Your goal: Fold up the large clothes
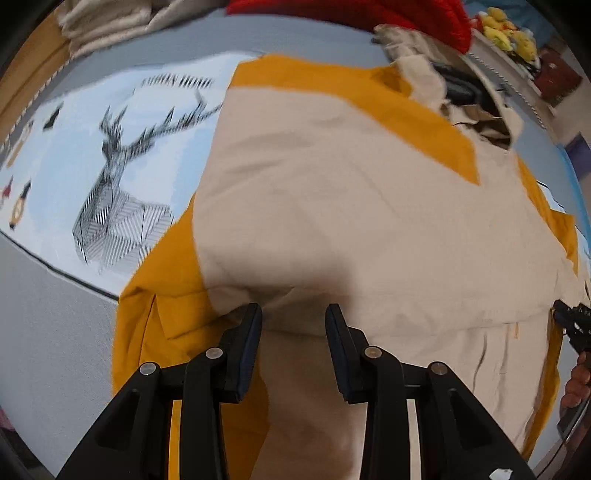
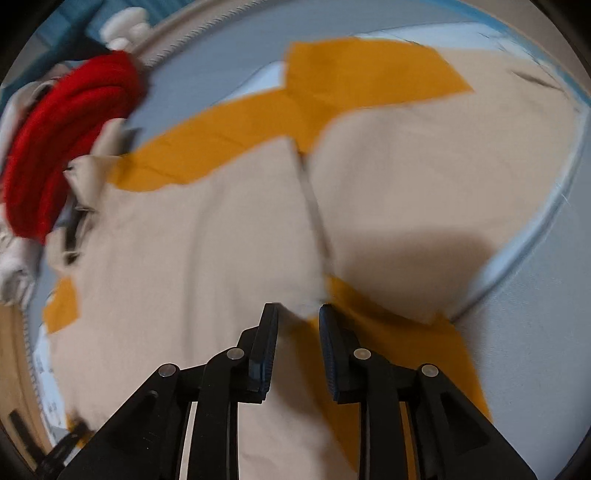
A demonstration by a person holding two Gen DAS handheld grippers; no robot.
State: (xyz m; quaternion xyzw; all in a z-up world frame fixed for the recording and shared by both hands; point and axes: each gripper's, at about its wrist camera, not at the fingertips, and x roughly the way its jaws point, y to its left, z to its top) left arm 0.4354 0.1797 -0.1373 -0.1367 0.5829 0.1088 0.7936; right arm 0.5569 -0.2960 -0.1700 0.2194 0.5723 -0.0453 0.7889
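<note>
A large beige and mustard-yellow garment (image 1: 351,192) lies spread on the bed, with mustard panels at its edges. My left gripper (image 1: 293,314) points down over its near part. The jaws stand apart, beige cloth shows in the gap, and no pad visibly presses on it. In the right wrist view the same garment (image 2: 207,240) fills the frame, with a seam running down its middle. My right gripper (image 2: 298,312) hovers at a beige and mustard edge with its jaws apart. The right gripper (image 1: 572,321) and a hand show at the right edge of the left wrist view.
The bed cover (image 1: 122,155) is pale blue with a black deer print. A red garment (image 2: 55,147) lies bunched at the head of the bed, beside crumpled beige cloth (image 1: 417,59). Folded beige cloth (image 1: 107,26) lies at the top left. Yellow plush toys (image 1: 506,29) sit beyond the bed.
</note>
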